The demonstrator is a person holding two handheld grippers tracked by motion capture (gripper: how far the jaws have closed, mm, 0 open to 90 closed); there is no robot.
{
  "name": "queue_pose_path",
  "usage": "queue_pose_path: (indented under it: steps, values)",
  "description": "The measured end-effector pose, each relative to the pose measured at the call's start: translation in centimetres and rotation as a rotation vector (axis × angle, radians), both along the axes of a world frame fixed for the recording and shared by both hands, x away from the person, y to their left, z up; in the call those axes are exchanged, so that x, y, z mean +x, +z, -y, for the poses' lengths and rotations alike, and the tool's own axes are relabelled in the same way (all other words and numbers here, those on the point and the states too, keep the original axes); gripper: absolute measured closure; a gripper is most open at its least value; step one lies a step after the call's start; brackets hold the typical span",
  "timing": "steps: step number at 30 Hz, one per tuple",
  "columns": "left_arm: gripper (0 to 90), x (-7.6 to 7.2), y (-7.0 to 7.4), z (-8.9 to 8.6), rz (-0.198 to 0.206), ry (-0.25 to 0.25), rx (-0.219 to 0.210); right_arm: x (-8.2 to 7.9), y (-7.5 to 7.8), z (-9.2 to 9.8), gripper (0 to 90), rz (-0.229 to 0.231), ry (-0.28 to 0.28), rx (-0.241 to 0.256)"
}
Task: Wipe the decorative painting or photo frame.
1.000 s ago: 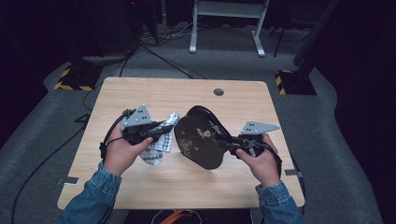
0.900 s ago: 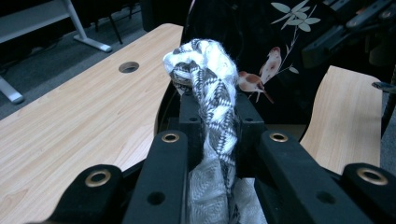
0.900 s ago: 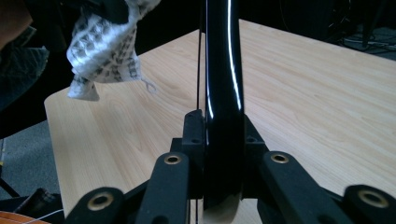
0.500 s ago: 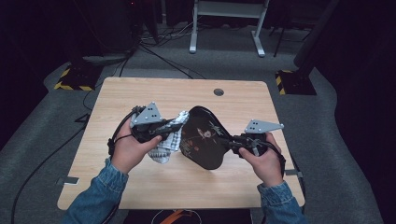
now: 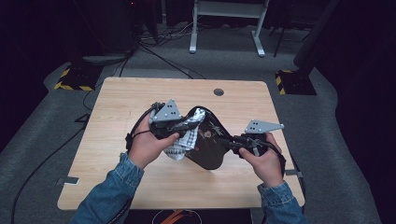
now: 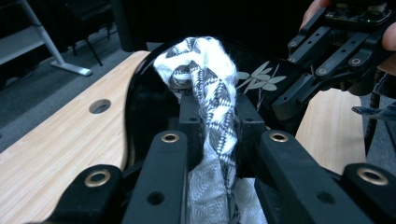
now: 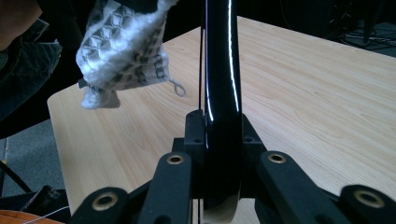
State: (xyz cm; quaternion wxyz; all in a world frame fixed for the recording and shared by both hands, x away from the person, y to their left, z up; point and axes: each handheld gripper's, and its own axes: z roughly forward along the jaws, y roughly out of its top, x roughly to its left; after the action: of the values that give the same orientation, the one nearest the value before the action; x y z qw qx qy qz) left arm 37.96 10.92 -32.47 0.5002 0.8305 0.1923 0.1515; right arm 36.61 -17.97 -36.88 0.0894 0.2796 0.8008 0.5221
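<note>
A glossy black dish (image 5: 211, 145) with a pale leaf pattern is held tilted above the wooden table (image 5: 121, 98). My right gripper (image 5: 229, 142) is shut on its rim; the right gripper view shows the dish (image 7: 221, 70) edge-on between the jaws of that gripper (image 7: 219, 135). My left gripper (image 5: 181, 127) is shut on a white cloth with a black pattern (image 5: 188, 134), whose bunched end lies against the dish's face. In the left gripper view the cloth (image 6: 211, 100) runs up between the jaws of the left gripper (image 6: 215, 122) onto the dish (image 6: 149, 93), with the right gripper (image 6: 327, 60) beyond.
A round cable hole (image 5: 218, 92) sits near the table's far edge. Behind the table stand a white desk frame (image 5: 192, 28) and yellow-black striped bases (image 5: 70, 84). Cables trail over the grey floor at the left.
My left gripper has moved right and up with the cloth, bringing it onto the dish's face. The right gripper and dish have shifted slightly right.
</note>
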Motion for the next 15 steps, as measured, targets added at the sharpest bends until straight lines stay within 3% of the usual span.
queue_pose_path:
  steps: [15]
  values:
    - [77.8, 0.0, 0.2, 2.3, -0.02, -0.001, 0.032, 0.0, 0.0, -0.1, 80.2, -0.003, -0.005, 0.001]
